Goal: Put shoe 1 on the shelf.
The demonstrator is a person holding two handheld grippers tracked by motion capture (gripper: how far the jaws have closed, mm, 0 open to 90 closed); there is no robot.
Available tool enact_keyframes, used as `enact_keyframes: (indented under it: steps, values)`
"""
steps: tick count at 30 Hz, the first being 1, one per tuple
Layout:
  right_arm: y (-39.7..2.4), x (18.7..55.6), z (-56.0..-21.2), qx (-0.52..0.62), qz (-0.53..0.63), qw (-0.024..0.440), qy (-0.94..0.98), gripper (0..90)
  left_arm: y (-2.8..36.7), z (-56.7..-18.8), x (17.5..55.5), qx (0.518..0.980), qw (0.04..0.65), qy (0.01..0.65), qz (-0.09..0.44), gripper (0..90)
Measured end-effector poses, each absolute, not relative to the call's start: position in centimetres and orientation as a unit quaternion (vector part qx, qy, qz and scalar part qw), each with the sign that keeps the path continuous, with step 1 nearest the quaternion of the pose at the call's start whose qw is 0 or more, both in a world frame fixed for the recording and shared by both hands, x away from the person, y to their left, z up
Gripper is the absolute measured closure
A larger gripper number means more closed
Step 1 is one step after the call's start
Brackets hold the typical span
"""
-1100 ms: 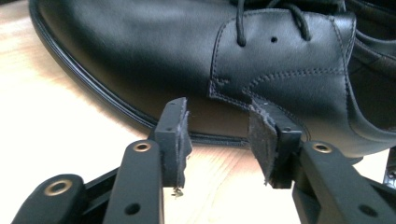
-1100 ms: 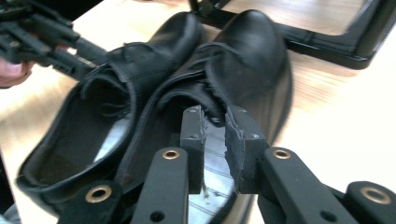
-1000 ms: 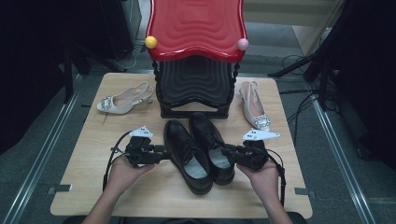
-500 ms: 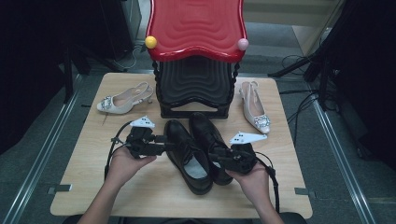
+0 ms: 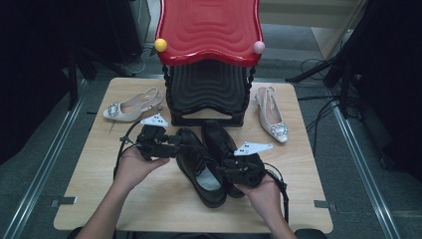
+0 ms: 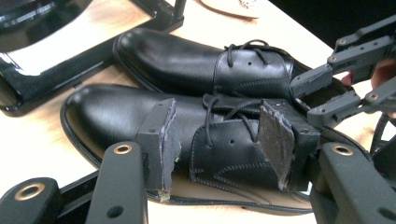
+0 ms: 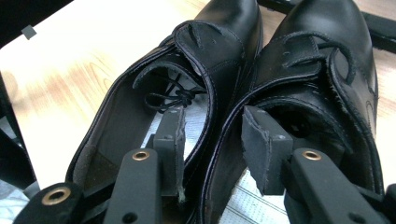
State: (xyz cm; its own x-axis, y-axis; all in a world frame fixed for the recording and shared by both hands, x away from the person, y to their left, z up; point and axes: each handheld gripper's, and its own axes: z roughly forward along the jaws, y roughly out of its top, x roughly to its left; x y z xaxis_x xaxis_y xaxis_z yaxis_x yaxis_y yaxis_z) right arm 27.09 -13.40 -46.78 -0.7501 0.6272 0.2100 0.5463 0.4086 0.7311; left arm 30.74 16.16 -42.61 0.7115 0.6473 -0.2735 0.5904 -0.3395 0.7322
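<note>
High view: two black shoes lie side by side in the middle of the wooden table (image 5: pixel 99 199), toes toward the far side, just near of a black rack (image 5: pixel 208 94) with a red top (image 5: pixel 209 27). The left shoe (image 5: pixel 199 167) reaches nearer than the right shoe (image 5: pixel 219 142). A pale heeled shoe (image 5: pixel 130 106) lies to the left of the rack and another pale shoe (image 5: pixel 271 115) to its right, both well apart from the black pair.

The left gripper (image 5: pixel 174 144) is held by the left hand (image 5: pixel 134 167) at the left shoe's left side, pointing right toward its laced part. In the left gripper view its jaws have just been opening and stand wide — the pads are apart with the left shoe's (image 6: pixel 154 126) lace flap showing between them, and no pad presses on the leather. The right shoe (image 6: pixel 196 60) lies beyond it.

The right gripper (image 5: pixel 226 172) sits at the heel end of the pair, the right hand (image 5: pixel 263 196) behind it. In the right gripper view its jaws have also just been opening and stand about halfway apart — one pad is inside the left shoe's (image 7: pixel 140 112) opening, the other inside the right shoe's (image 7: pixel 317 79), with the two touching inner walls between them. Whether the pads touch those walls I cannot tell; they do not pinch them.
</note>
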Motion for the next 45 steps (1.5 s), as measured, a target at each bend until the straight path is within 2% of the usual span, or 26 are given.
enact_keyframes:
  steps: [5,11,17,27,33,39,45]
  values:
    - [-13.0,27.4,-46.9,0.35,0.41,0.045,0.841,60.6,15.9,-41.5,31.3,0.818,0.437,0.372,0.039,47.1]
    - [-12.8,26.9,-46.9,0.354,0.411,0.046,0.839,53.9,15.7,-40.8,31.7,0.822,0.436,0.364,0.042,47.0]
    - [-11.8,27.6,-47.4,0.359,0.403,0.041,0.841,54.0,15.4,-40.3,32.3,0.821,0.439,0.363,0.041,47.1]
    - [-11.2,28.4,-48.2,0.365,0.369,0.047,0.853,69.1,14.6,-38.6,33.4,0.827,0.438,0.35,0.053,51.2]
    - [-11.6,28.8,-48.0,0.382,0.37,0.031,0.846,80.9,14.2,-37.2,34.3,0.83,0.444,0.332,0.056,65.6]
    - [-12.0,29.1,-47.7,0.382,0.37,0.025,0.847,83.2,14.2,-34.8,35.2,0.839,0.444,0.309,0.062,84.7]
    - [-12.8,29.6,-46.9,0.378,0.379,0.008,0.844,83.5,14.2,-31.4,36.8,0.843,0.444,0.293,0.079,88.4]
